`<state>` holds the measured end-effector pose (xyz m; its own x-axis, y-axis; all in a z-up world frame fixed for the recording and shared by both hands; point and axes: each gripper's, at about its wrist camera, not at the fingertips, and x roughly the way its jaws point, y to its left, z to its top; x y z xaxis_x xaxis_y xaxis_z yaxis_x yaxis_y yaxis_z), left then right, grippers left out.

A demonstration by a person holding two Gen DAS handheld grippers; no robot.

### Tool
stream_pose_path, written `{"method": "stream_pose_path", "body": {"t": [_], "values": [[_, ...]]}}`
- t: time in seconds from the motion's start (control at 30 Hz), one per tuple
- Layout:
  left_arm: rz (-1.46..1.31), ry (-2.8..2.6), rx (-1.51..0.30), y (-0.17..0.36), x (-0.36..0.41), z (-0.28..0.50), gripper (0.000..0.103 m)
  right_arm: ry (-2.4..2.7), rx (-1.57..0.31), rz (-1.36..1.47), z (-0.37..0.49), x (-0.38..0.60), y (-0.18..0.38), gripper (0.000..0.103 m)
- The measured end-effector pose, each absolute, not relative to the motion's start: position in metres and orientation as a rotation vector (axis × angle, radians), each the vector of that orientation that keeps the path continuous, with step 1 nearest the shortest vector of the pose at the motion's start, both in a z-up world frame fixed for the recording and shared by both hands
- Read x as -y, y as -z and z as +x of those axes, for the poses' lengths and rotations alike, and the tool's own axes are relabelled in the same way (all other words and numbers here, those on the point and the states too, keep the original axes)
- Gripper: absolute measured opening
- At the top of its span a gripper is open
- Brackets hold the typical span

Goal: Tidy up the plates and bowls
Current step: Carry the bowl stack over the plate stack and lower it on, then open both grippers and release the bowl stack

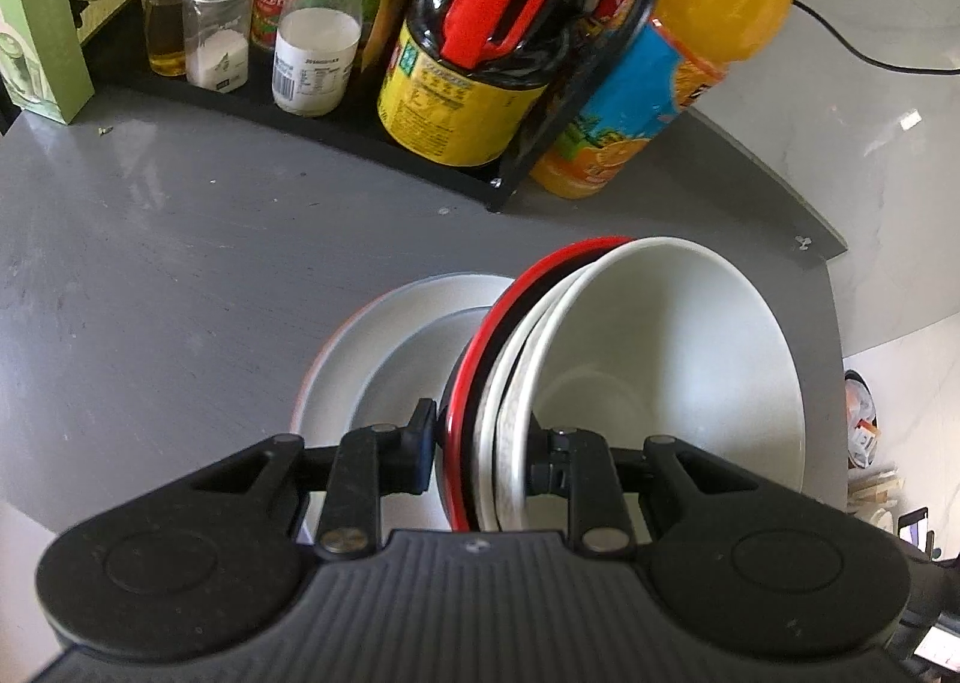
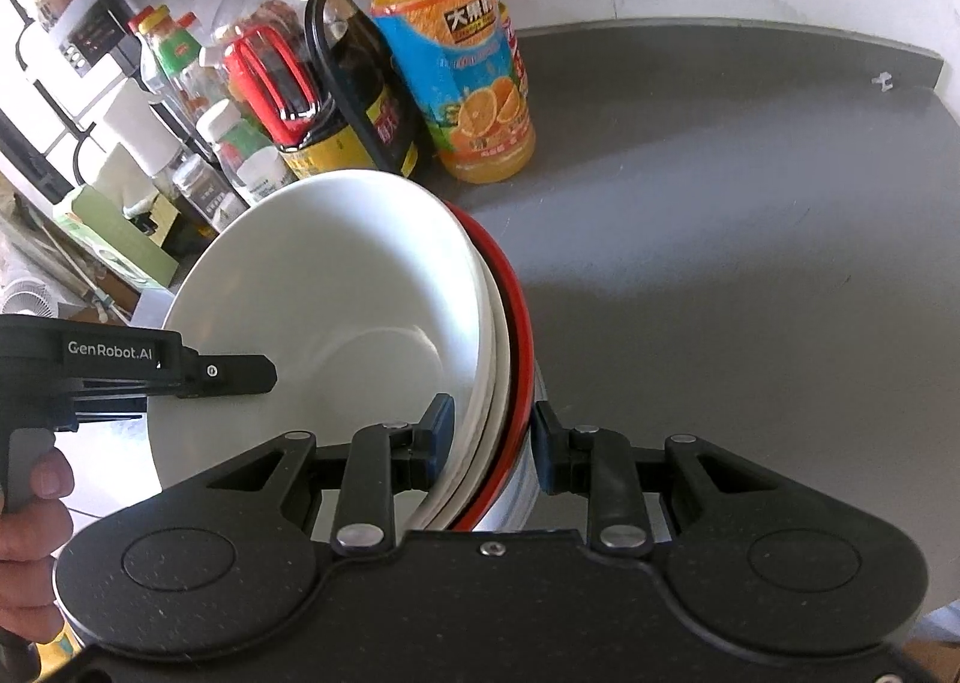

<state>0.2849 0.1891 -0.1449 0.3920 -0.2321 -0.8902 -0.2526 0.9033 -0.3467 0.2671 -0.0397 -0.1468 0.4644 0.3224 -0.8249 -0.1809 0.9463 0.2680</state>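
My left gripper (image 1: 480, 443) and right gripper (image 2: 489, 443) each pinching the tilted bowl stack (image 1: 660, 347), white plate (image 1: 384, 347) beneath, grey counter (image 1: 180, 263)

A stack of bowls (image 1: 630, 359) stood tilted above a plate (image 1: 384, 359) on the table (image 1: 180, 263). Behind them a rack (image 1: 420, 155) held bottles, with a juice bottle (image 1: 678, 59) just right of it.

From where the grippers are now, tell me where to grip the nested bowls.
Grip the bowl stack at its near rim edge, from the open side. It is tilted on edge, so the rims make a narrow band; the left gripper straddles it, one finger inside the white bowl.
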Motion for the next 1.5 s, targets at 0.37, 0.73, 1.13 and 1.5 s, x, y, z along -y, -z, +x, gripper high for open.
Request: {"method": "stream_pose_path", "body": {"t": [0.37, 0.73, 1.13, 1.5], "values": [[-0.464, 0.052, -1.229, 0.164, -0.215, 0.3, 0.024, -0.232, -1.073, 0.198, 0.272, 0.019, 0.158, 0.028], [-0.437, 0.151, -1.244, 0.162, -0.221, 0.31, 0.031, -0.154, -1.085, 0.261, 0.27, 0.017, 0.157, 0.032], [-0.362, 0.049, -1.117, 0.114, -0.219, 0.298, 0.079, -0.199, -0.979, 0.217, 0.256, 0.027, 0.12, 0.062], [-0.288, -0.028, -1.041, 0.077, -0.188, 0.241, 0.081, -0.203, -0.905, 0.214, 0.207, 0.09, 0.095, 0.083]]}}
